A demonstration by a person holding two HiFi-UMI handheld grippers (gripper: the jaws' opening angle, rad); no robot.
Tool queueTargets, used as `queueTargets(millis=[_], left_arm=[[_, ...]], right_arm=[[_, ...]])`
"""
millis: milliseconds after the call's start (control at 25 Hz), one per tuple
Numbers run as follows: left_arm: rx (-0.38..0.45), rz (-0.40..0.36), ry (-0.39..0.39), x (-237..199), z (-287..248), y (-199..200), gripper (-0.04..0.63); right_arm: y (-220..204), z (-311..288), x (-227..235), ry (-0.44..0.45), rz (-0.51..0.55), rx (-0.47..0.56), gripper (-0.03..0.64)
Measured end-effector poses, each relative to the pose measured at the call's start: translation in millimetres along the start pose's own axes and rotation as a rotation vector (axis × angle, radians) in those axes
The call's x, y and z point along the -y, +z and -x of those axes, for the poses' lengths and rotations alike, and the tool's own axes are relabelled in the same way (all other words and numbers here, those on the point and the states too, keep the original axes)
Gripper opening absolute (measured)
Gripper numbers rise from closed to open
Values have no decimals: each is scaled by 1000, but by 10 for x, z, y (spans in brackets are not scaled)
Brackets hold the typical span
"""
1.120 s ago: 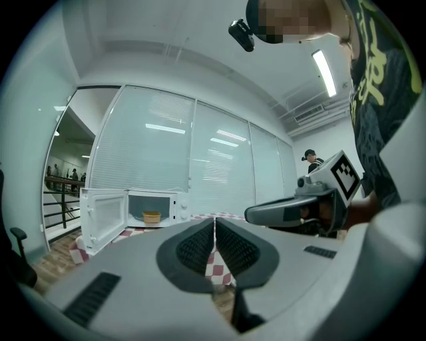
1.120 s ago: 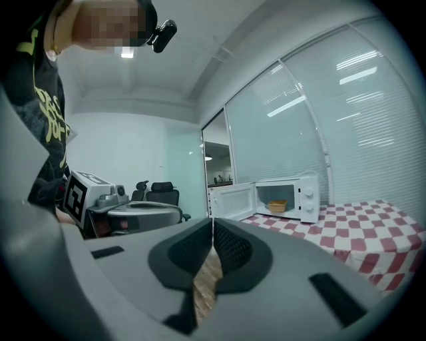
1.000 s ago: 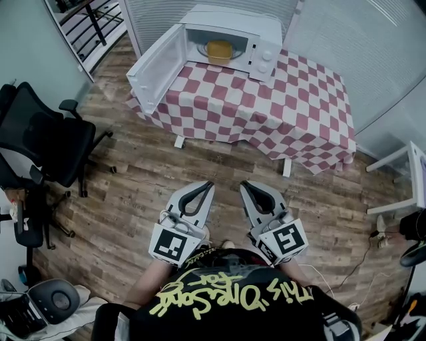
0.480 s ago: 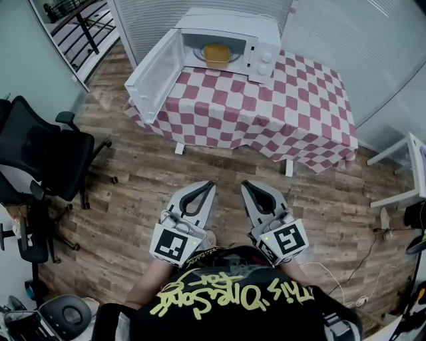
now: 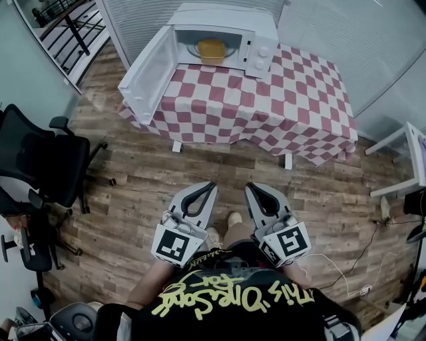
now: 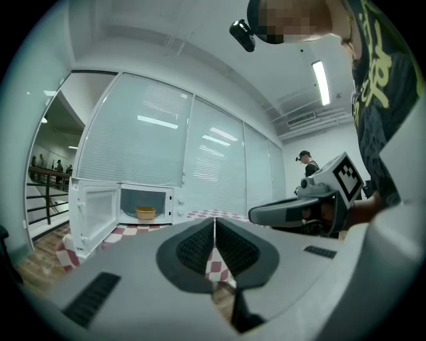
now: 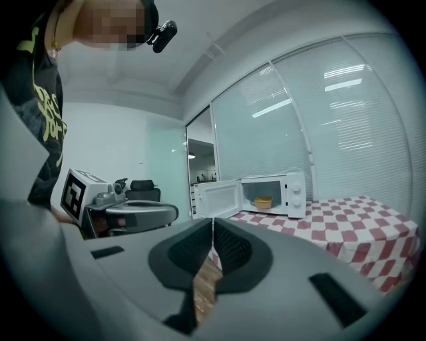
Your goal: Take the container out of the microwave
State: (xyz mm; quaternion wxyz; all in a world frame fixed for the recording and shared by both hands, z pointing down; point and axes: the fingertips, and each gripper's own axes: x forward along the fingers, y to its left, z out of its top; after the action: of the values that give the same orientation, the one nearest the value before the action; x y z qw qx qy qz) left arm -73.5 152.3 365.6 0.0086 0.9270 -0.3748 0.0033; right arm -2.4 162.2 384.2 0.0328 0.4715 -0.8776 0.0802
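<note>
Head view: a foot (image 5: pixel 233 218) has stepped out between the left gripper (image 5: pixel 207 186) and right gripper (image 5: pixel 250 187), both closed and empty. The approach is likely starting, with the container (image 5: pixel 212 48) in the open microwave (image 5: pixel 229 18) well ahead of them.

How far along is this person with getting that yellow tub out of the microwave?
Done: the microwave door stands open. In hand: nothing; the left gripper and right gripper are both shut and empty, held over the floor short of the table. Left: nearly everything, since the yellow container sits inside the microwave, ungripped.
</note>
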Motion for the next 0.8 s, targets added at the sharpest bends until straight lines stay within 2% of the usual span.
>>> queueTargets(millis=[160, 440, 800], left_arm=[[-7, 15, 2, -26, -19, -44, 12], [5, -2, 27, -172, -138, -4, 12], [0, -6, 55, -457, -525, 33, 12]], right_arm=[[-21, -25, 31, -3, 0, -3, 11], [56, -221, 130, 28, 19, 13, 11], [181, -573, 435, 65, 23, 22, 11]])
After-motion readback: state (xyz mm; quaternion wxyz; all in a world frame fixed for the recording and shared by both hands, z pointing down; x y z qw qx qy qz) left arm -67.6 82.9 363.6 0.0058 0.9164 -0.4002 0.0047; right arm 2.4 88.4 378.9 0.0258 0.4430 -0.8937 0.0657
